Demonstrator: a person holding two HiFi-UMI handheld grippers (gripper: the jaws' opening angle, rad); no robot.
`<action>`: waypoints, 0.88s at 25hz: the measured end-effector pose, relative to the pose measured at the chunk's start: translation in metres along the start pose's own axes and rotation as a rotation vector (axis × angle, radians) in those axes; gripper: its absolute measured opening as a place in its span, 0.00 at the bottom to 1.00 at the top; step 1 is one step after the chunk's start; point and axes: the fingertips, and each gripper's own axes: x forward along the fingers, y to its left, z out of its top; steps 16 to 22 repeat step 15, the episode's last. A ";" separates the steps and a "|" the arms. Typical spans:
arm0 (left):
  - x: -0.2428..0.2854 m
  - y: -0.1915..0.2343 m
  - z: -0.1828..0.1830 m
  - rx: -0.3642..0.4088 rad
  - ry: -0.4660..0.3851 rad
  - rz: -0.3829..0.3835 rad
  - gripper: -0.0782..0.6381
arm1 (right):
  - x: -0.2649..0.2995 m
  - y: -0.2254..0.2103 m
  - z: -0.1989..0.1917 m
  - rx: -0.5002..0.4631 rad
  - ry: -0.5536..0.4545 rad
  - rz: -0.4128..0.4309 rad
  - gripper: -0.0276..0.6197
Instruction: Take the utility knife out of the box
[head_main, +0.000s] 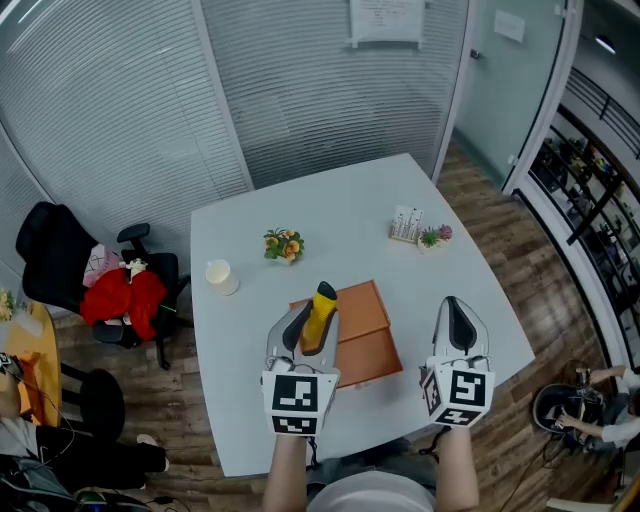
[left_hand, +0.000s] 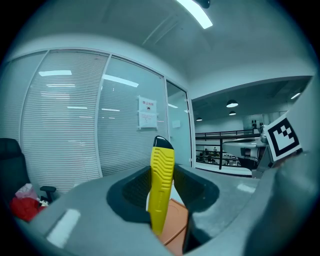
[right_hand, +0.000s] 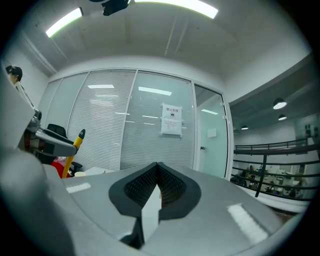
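Knife (left_hand: 161, 190), likely light and stiff, is sitting pinched at its ribbed handle in the left gripper (head_main: 305, 340); the right gripper (head_main: 459, 320) is idling, jaws together.

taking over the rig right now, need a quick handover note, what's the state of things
Left tool: shut on the yellow utility knife, which stands upright between the jaws.
Right tool: shut, empty, held over the near right part of the white table.
Box: orange, looks open, lying flat on the table just under and beyond the left tool.
Done: the knife appears lifted clear of the box.
Left: probably carry the knife aside and set it down on bare table.
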 end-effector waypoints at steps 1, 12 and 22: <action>0.000 0.000 0.000 -0.001 0.000 0.000 0.31 | 0.000 0.000 0.000 0.000 0.000 -0.001 0.08; 0.003 -0.002 -0.002 -0.009 0.004 -0.014 0.31 | 0.000 -0.003 -0.002 -0.001 0.003 -0.009 0.08; 0.005 -0.003 -0.003 -0.008 0.007 -0.018 0.31 | 0.001 -0.004 -0.003 -0.001 0.004 -0.011 0.08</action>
